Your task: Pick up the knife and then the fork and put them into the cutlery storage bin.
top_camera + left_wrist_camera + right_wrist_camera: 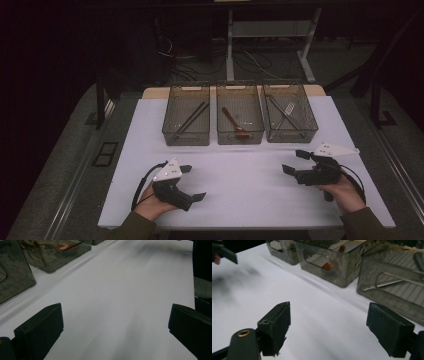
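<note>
Three clear bins stand in a row at the back of the white table. The left bin holds black chopsticks, the middle bin a red-brown spoon, and the right bin metal cutlery. My left gripper rests low over the table's near left, held in a hand. It is open, and only bare table lies between its jaws. My right gripper is at the near right, pointing left, also open with nothing between its jaws.
In the right gripper view the right bin is closest, then the middle bin with the spoon. The left gripper view has the left bin beside its left jaw. Dark floor, a desk frame and cables lie beyond the table.
</note>
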Demonstrator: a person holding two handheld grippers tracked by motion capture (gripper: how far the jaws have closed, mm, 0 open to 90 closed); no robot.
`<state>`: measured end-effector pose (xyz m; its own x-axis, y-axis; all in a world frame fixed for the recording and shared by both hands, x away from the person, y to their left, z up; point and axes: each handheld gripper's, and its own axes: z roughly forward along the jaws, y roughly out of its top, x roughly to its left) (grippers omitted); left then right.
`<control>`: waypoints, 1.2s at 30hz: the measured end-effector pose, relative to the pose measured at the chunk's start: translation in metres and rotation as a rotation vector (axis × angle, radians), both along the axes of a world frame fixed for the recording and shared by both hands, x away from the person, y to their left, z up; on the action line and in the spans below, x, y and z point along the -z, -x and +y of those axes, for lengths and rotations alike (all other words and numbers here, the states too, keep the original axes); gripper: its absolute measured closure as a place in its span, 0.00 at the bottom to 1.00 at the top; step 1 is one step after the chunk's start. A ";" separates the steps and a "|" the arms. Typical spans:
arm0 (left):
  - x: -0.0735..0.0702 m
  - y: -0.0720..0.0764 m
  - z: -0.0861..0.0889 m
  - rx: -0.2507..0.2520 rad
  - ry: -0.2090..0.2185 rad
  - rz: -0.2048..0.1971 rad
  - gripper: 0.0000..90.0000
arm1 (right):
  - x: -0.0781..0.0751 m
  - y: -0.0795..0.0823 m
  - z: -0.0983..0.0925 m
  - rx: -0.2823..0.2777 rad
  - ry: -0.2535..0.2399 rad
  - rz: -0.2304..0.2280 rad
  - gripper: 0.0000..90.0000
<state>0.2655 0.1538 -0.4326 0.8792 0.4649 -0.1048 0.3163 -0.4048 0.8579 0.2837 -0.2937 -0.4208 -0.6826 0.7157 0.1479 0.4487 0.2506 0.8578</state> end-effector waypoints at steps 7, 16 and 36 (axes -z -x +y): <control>0.000 0.000 0.000 -0.001 -0.002 -0.001 0.00 | 0.010 0.011 0.001 -0.036 -0.002 0.011 0.22; -0.001 0.001 0.000 -0.002 -0.001 -0.002 0.00 | 0.018 0.024 -0.006 -0.043 -0.037 0.021 0.21; 0.000 0.000 0.001 -0.006 -0.006 -0.002 0.00 | 0.023 0.029 -0.012 -0.041 -0.030 0.031 0.21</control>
